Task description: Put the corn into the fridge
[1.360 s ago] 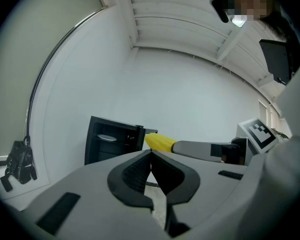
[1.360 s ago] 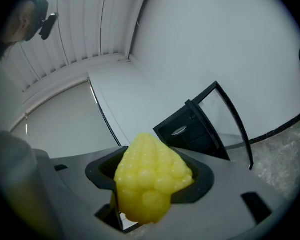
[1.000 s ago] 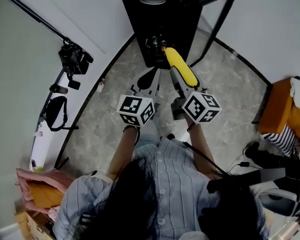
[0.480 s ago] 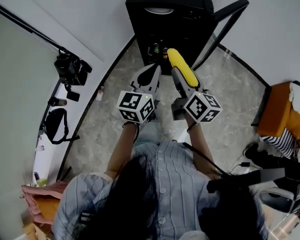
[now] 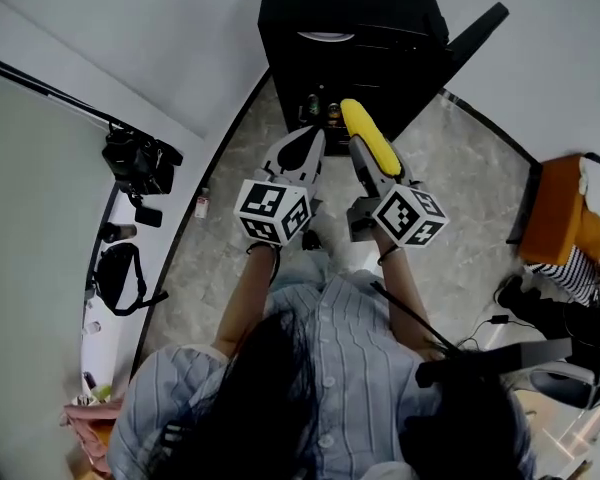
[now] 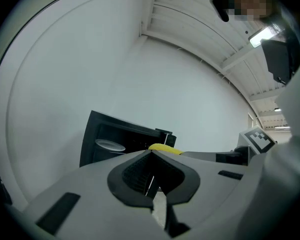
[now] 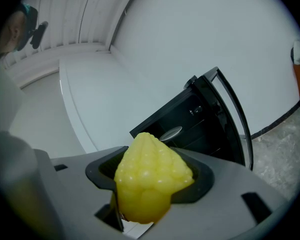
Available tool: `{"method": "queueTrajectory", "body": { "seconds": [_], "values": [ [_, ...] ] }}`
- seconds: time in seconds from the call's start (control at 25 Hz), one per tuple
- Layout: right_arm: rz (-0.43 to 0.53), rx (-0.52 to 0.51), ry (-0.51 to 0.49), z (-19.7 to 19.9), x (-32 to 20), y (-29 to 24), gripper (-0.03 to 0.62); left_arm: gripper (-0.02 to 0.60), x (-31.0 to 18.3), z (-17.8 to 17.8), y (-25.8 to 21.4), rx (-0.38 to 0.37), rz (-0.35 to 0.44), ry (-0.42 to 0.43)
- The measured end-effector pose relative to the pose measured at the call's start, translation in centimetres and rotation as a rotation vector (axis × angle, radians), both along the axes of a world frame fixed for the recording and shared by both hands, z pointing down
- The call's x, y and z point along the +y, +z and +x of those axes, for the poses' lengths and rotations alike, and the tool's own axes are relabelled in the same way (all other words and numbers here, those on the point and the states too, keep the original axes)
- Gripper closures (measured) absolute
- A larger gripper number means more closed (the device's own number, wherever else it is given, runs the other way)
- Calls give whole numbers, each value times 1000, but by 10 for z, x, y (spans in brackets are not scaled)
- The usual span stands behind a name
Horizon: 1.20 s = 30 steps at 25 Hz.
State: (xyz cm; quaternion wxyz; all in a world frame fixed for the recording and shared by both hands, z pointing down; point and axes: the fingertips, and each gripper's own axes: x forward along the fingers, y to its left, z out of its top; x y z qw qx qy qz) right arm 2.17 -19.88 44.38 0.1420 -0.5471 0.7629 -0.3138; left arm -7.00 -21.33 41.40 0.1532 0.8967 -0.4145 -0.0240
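Corn (image 5: 368,136) sits lengthwise in the right gripper (image 5: 364,158), its free end reaching past the jaw tips toward the open fridge (image 5: 350,48) just ahead in the head view. The left gripper (image 5: 302,146) hangs close beside it on the left, also aimed at the opening. The fridge door (image 5: 472,30) stands swung out ahead and to the right of the right gripper.

Left gripper view: the jaws are pressed together with nothing between them. Beyond their tips is the dark cabinet, with a plate (image 6: 110,145) on a shelf ahead and slightly left.

Right gripper view: the jaws pinch the cob, which fills the gap and bulges out over the pads. The open cavity lies ahead and to the right, with the plate inside and the door edge further right.

My judgement is that the carry-in is the step at hand. It would go best with the pinch held firm and the cob pushed straight along the jaw line into a free shelf space. The right gripper should stay clear of the door edge on its right, and the left gripper should hold off to the side.
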Motion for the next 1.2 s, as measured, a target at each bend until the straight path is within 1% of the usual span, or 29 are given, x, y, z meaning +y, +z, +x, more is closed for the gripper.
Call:
{"method": "queueTrajectory", "body": {
  "seconds": [0.24,0.56,0.88,1.08,1.2],
  "values": [
    [-11,-1,33,-3,-19,6,330,572,-17,-4,6,23,-17,31],
    [-33,8,64,7,-43,16,330,572,-33,8,15,26,-35,72],
    [-36,31,84,30,-98,25,330,572,-71,18,13,20,-25,67],
    [-40,62,67,40,-139,32,330,572,-95,28,3,22,7,63],
    [-45,82,67,48,-156,40,330,572,-96,36,10,20,-6,79]
  ]
}}
